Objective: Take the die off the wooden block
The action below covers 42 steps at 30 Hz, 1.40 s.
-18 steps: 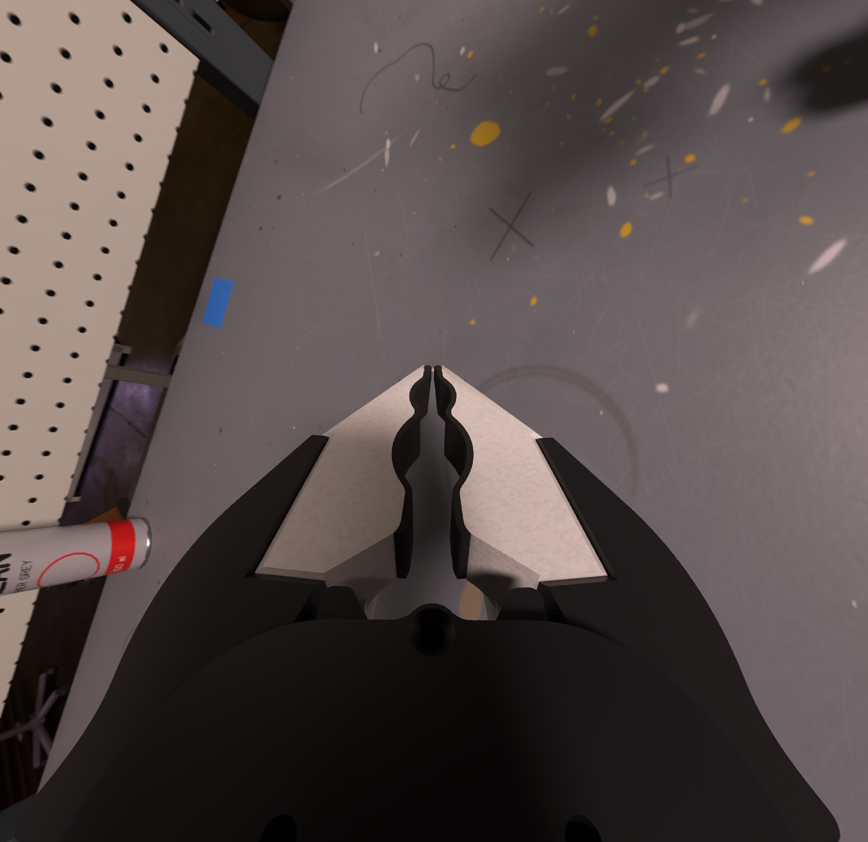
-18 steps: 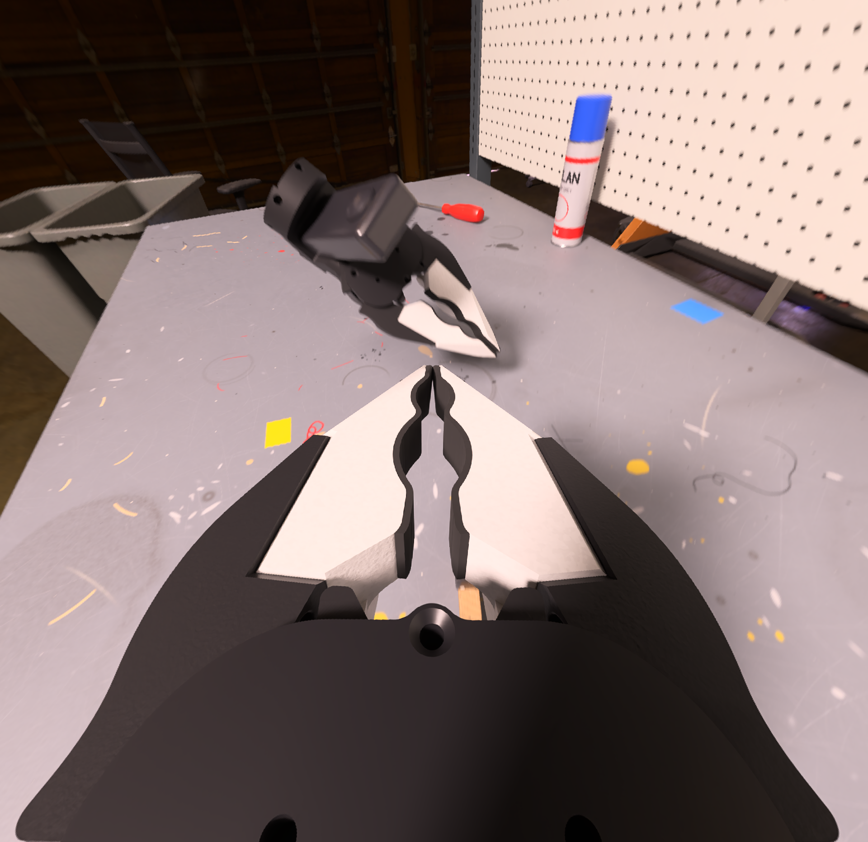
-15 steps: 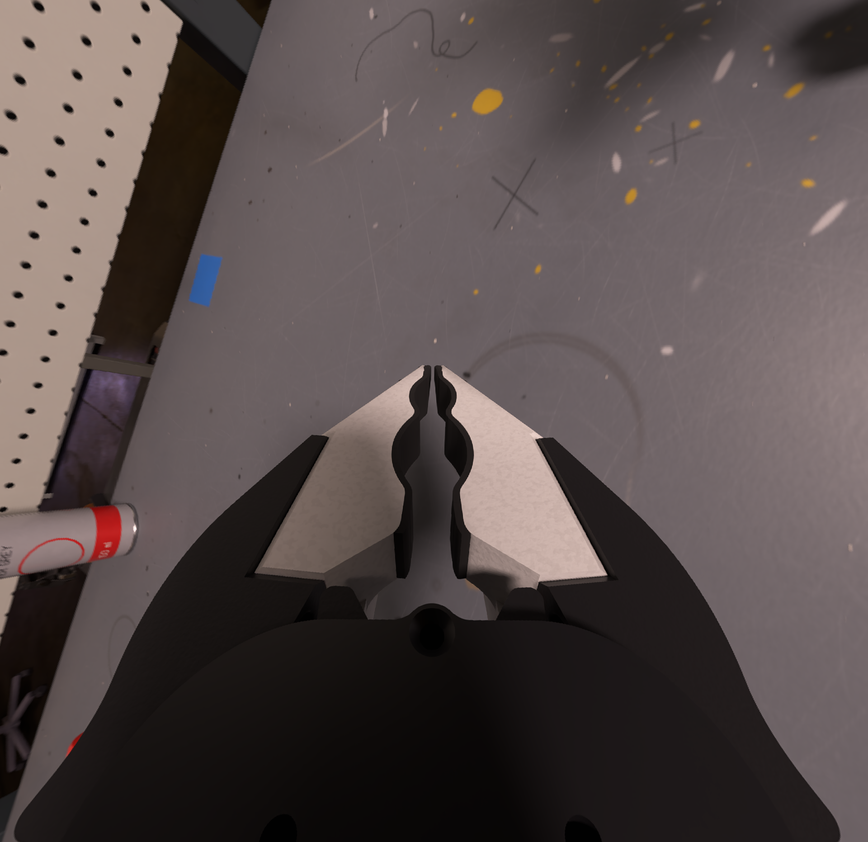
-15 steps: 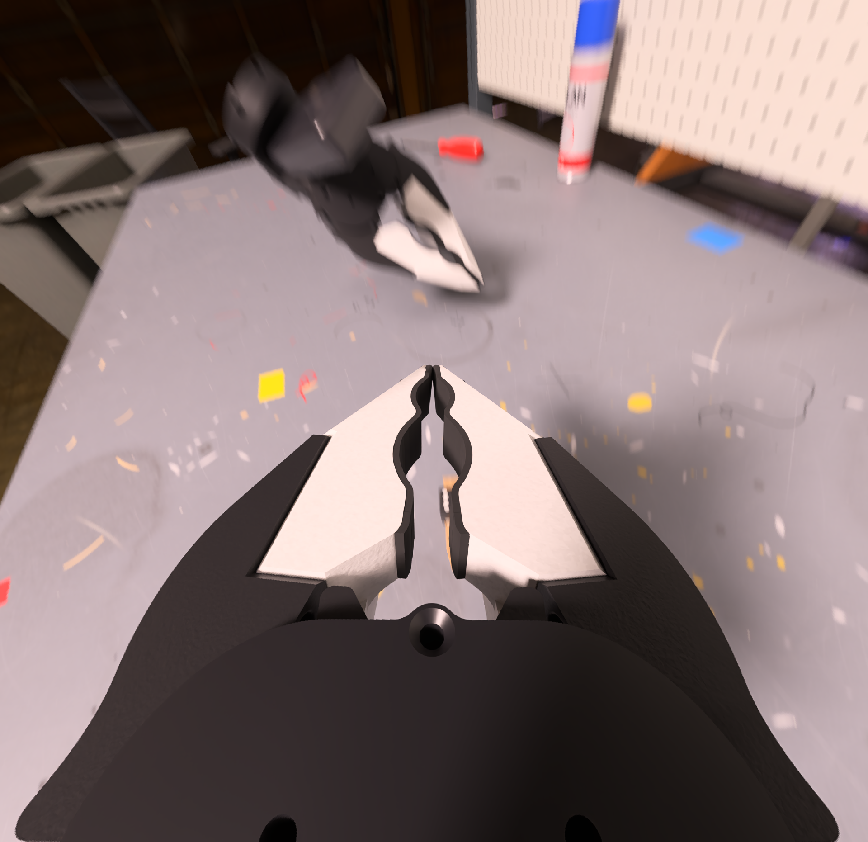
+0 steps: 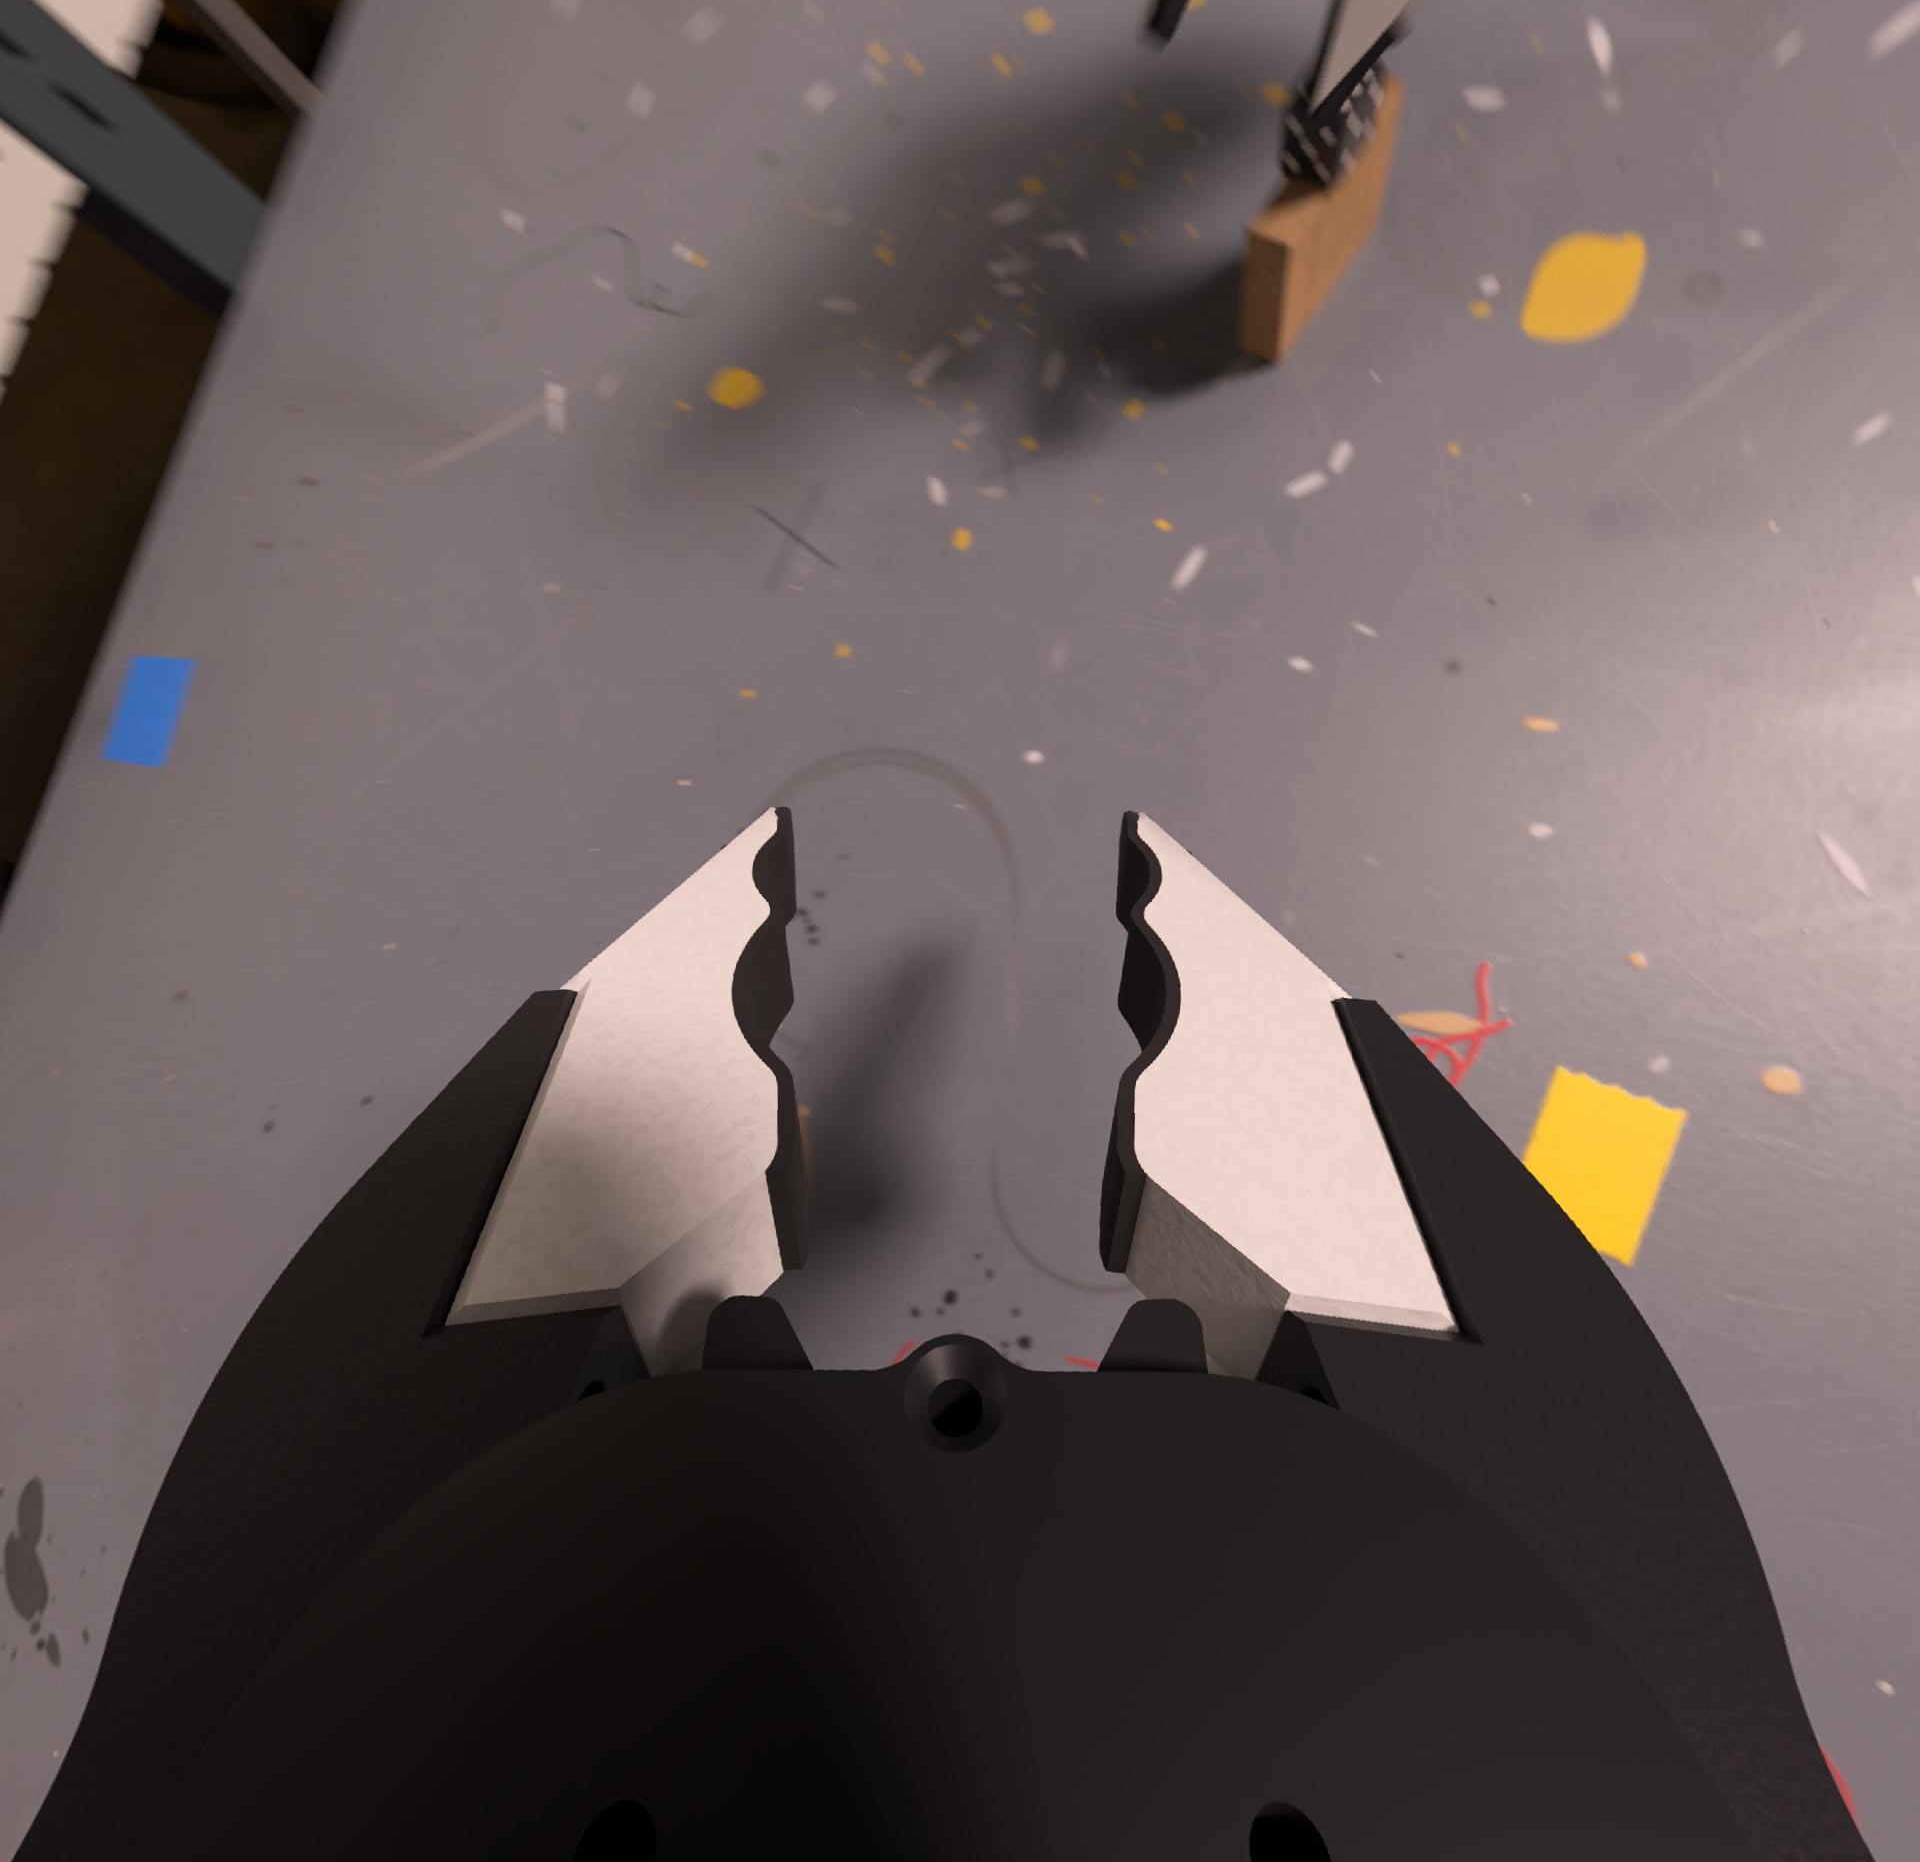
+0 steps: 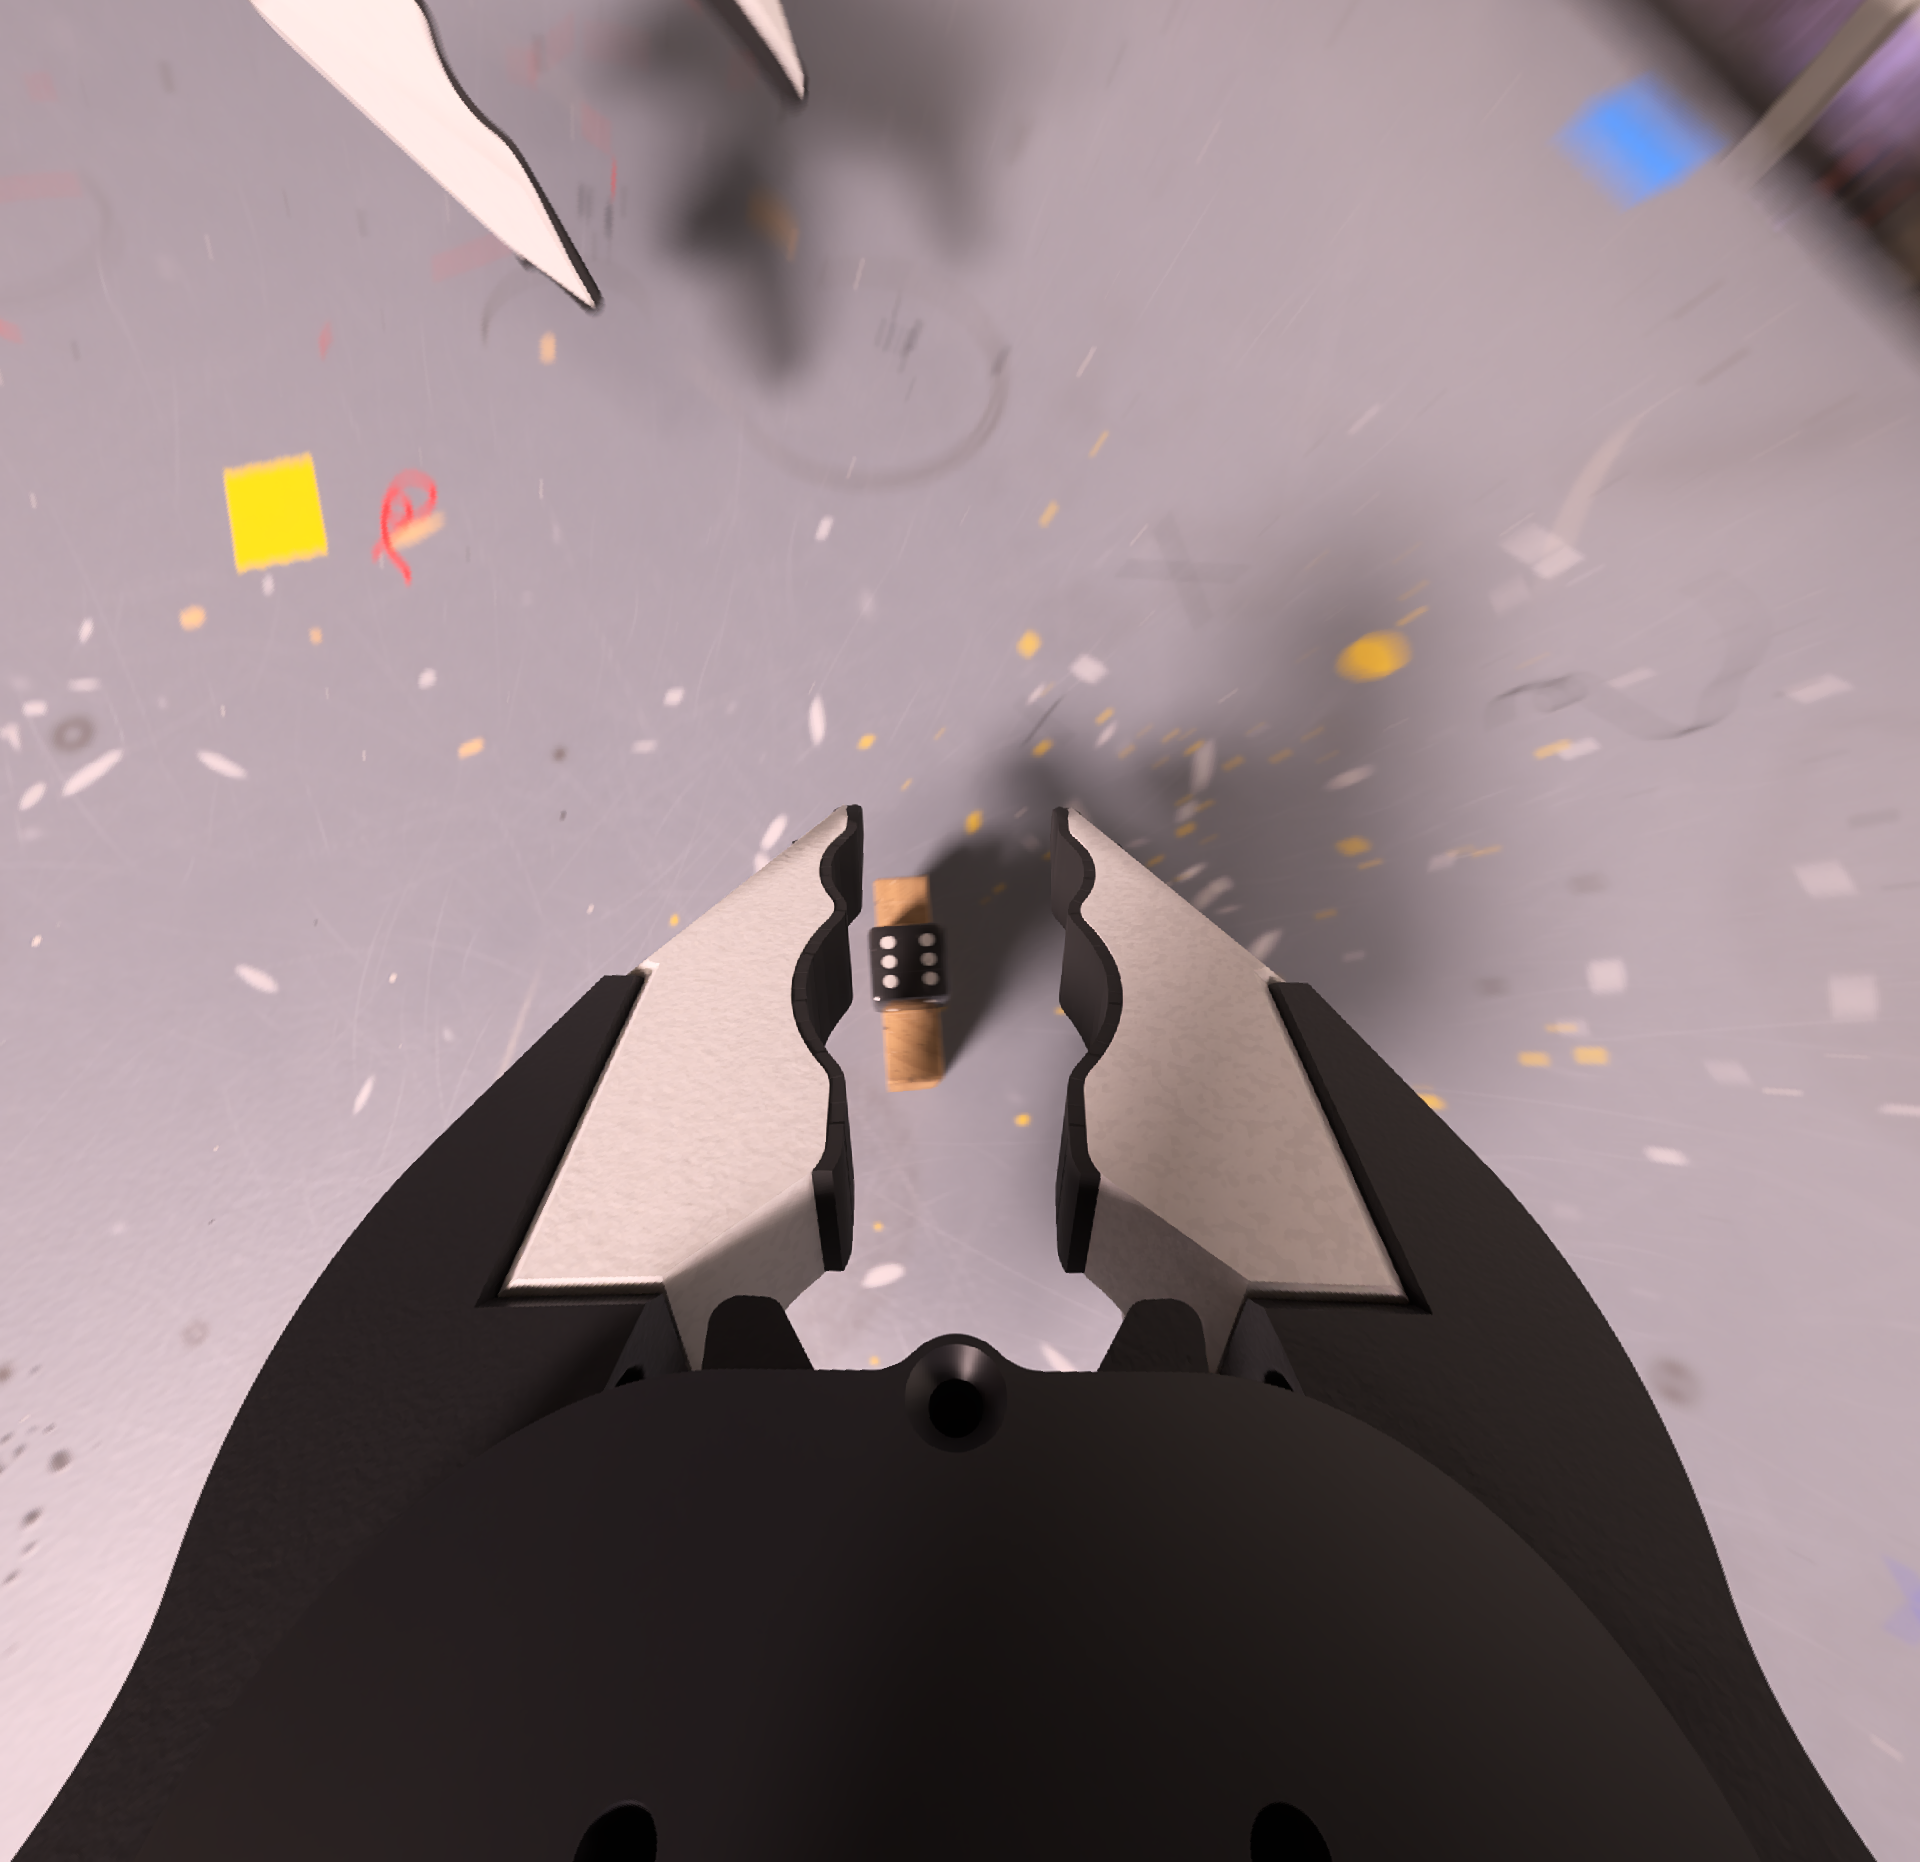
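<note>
Surface: grey paint-flecked table (image 5: 1558, 669) lying under both grippers, pegboard frame (image 5: 125, 150) running past its left edge | room: bare tabletop lying between the grippers | left gripper (image 5: 951, 825) hovering with fingers released | right gripper (image 6: 956, 820) spread, empty — black die (image 6: 910, 965) sitting on the wooden block (image 6: 914, 1054) between its fingers, untouched.

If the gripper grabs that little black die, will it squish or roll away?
Probably no squish: the die looks hard and boxy. Its flat faces suit the open right gripper. A nudge might tumble it off the narrow wooden block.
</note>
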### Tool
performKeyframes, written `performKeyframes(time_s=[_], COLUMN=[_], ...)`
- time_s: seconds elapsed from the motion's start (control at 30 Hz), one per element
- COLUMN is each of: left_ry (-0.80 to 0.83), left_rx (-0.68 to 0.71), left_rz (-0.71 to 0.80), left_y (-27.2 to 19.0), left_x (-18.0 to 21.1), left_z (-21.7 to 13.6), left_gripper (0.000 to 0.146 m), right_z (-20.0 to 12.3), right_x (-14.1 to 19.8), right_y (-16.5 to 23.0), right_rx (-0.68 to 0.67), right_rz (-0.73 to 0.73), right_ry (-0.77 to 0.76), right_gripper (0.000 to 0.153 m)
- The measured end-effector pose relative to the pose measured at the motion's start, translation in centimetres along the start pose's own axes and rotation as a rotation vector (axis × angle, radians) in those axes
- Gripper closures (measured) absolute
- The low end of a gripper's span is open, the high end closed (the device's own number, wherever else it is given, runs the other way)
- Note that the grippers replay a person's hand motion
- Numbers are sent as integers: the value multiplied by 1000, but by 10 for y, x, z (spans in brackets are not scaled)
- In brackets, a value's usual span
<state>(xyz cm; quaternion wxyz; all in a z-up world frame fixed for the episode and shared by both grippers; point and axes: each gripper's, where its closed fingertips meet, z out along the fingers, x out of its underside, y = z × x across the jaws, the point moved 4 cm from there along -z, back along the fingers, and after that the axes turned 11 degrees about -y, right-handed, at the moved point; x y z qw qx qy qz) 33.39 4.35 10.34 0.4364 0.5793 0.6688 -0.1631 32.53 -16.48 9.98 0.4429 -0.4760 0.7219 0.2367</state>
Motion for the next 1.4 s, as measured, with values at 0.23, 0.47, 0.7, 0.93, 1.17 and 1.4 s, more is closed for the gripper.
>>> performKeyframes(time_s=[0.23,0.47,0.7,0.93,1.17,1.4], left_ry=[114,183,153,-269,-768,-801], left_rx=[100,118,115,183,315,7], left_rz=[-23,45,102,-109,-551,-601], left_y=[-22,-23,-24,1,82,118], left_x=[30,46,42,-19,-5,34], left_z=[10,10,6,-67,-161,-200], left_gripper=[72,71,116,122,122,78], right_z=[27,6,4,-1,0,-1], right_x=[5,16,32,34,26,24], right_y=[32,13,8,7,9,8], right_rx=[-208,-119,-118,-144,-172,-187], right_rz=[43,-43,-2,29,37,43], right_ry=[6,55,65,10,-33,-48], right_gripper=[105,98,126,137,136,136])
